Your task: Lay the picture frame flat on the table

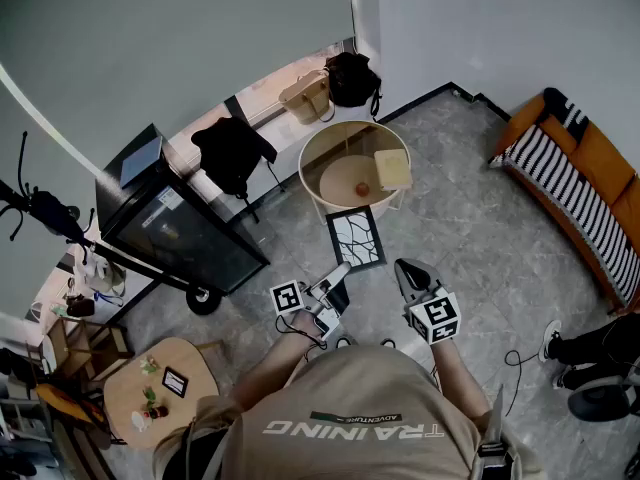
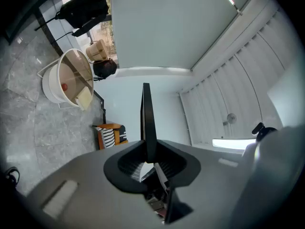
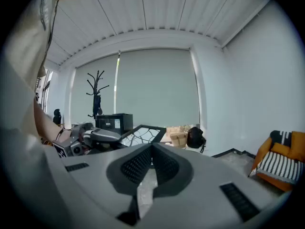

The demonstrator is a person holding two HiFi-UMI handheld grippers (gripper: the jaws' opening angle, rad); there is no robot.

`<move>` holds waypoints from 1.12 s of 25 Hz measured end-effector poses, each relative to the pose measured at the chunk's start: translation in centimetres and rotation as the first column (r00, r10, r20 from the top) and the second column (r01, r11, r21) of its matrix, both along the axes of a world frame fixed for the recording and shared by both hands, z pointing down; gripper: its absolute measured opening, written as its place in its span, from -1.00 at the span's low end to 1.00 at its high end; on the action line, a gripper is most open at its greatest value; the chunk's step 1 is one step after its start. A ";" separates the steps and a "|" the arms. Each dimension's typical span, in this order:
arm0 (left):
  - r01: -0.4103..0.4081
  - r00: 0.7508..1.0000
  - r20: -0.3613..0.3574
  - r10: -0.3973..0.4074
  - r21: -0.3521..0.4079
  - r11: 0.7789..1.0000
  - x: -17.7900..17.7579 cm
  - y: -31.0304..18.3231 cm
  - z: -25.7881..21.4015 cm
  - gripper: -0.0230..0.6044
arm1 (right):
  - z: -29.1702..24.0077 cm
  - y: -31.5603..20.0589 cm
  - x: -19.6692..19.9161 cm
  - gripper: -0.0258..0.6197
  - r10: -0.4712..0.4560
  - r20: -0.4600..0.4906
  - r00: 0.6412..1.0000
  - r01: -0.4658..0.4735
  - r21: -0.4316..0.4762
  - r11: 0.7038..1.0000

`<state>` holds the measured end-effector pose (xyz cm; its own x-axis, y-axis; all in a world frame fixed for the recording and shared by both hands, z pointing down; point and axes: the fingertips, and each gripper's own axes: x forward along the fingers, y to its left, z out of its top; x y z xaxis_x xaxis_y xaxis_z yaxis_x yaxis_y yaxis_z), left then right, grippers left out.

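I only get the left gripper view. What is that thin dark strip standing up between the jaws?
Observer: A picture frame, edge-on to you. The head view shows its face: white with black branching lines.
Visitor: Is the other gripper helping to hold it?
Observer: No. The right gripper is shut on nothing, off to the frame's right.
Visitor: Is the frame on the table yet?
Observer: No. The head view shows it held in the air, short of the round table.
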<state>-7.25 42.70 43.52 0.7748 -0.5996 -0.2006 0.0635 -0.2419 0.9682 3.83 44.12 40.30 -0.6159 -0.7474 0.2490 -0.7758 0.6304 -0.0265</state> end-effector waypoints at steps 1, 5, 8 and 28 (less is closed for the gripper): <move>0.001 1.000 -0.001 -0.001 0.001 1.000 0.0 0.0 -0.1 -0.68 | -0.2 0.0 -0.1 -0.90 -0.004 0.004 1.000 0.004 0.015 1.000; 0.002 1.000 -0.007 -0.002 0.003 1.000 -0.1 -0.1 -0.3 -0.68 | -0.5 0.0 -0.4 -0.90 -0.015 -0.002 1.000 0.016 0.034 0.999; -0.004 1.000 -0.006 0.004 0.010 1.000 -0.3 -0.3 -0.1 -0.68 | -0.8 -0.1 -0.8 -0.90 -0.017 -0.013 1.000 0.018 0.064 0.998; -0.026 1.000 -0.019 0.025 -0.027 0.999 -6.4 -2.2 2.8 -0.68 | 3.1 -0.4 -5.6 -0.90 0.039 -0.034 0.999 -0.040 -0.019 0.999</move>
<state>-13.63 40.51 46.28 0.7862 -0.5850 -0.1992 0.0874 -0.2138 0.9729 -1.74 43.74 43.38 -0.5772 -0.7658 0.2837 -0.8007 0.5989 -0.0125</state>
